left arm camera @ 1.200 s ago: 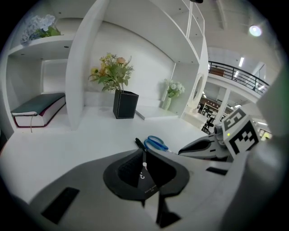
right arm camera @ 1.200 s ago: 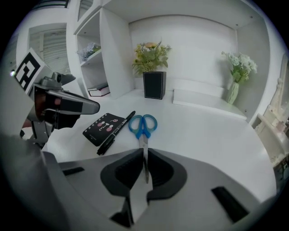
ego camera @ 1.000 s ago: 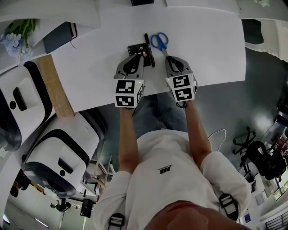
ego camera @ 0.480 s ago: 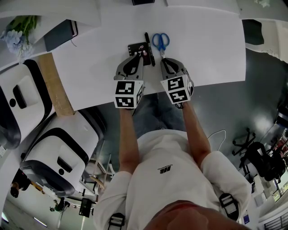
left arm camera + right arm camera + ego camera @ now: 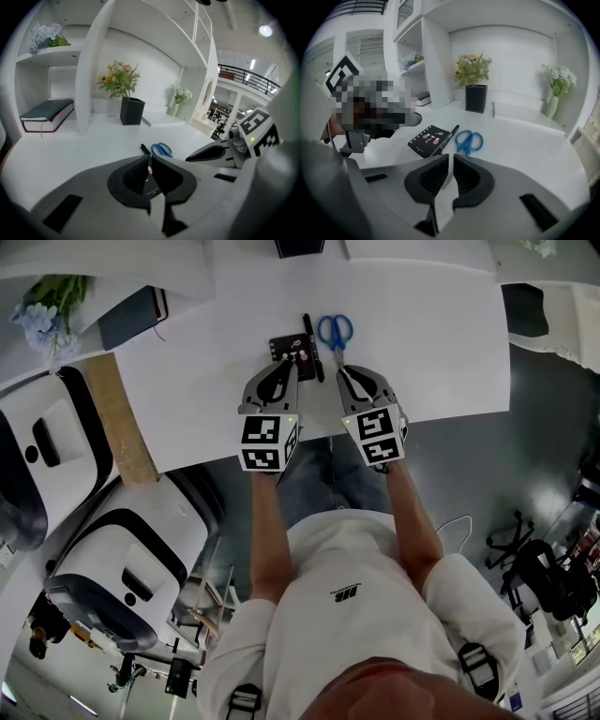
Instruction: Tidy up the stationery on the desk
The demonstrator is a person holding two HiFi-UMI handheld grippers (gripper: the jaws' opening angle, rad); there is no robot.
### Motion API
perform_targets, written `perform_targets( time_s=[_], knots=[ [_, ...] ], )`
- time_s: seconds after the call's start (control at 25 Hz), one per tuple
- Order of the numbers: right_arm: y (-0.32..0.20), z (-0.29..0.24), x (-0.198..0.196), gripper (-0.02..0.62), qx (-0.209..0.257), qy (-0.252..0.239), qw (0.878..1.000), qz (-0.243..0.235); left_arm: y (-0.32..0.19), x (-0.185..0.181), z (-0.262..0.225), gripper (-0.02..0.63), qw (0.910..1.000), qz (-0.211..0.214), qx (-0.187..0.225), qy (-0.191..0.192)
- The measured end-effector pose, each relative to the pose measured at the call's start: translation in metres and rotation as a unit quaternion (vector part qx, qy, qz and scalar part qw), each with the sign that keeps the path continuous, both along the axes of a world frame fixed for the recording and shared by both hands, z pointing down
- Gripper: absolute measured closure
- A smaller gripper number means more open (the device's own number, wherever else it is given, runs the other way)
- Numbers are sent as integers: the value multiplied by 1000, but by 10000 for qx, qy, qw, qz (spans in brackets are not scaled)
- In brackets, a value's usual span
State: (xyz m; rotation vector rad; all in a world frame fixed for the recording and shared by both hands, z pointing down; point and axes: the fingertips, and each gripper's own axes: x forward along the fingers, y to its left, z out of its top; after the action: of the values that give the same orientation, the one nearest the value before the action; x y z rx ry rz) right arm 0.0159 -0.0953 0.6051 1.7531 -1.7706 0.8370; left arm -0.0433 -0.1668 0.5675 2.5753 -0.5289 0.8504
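Observation:
A small black spiral notebook [image 5: 288, 345] with pink marks lies on the white desk [image 5: 422, 343]. A black pen [image 5: 310, 345] lies at its right edge, and blue-handled scissors [image 5: 333, 332] lie just right of the pen. My left gripper [image 5: 284, 362] hovers at the notebook's near edge, jaws shut and holding nothing. My right gripper [image 5: 340, 369] sits just short of the scissors' blades, jaws also shut and empty. The right gripper view shows the notebook [image 5: 429, 139], pen [image 5: 448, 138] and scissors [image 5: 469, 141] beyond my right gripper [image 5: 451, 159]. In the left gripper view, the pen [image 5: 145, 149] and scissors [image 5: 162, 149] lie past my left gripper [image 5: 150, 158].
A black square holder [image 5: 131, 111] with flowers stands at the back of the desk. White shelf uprights rise behind it, with a dark book [image 5: 46, 115] in the left cubby. A white vase [image 5: 553, 106] stands far right. The desk's front edge lies under both grippers.
Both grippers have drawn back slightly toward the desk's front edge, the right one after a small sideways shift. The notebook, pen and scissors have not moved.

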Motion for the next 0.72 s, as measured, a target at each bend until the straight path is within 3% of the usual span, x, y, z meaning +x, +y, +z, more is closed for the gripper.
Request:
perform_targets(
  time_s=[0.72],
  knots=[
    [-2, -78, 13, 600, 584, 116, 9979, -239, 10, -11, -57, 606, 9991, 237, 299, 182]
  ],
)
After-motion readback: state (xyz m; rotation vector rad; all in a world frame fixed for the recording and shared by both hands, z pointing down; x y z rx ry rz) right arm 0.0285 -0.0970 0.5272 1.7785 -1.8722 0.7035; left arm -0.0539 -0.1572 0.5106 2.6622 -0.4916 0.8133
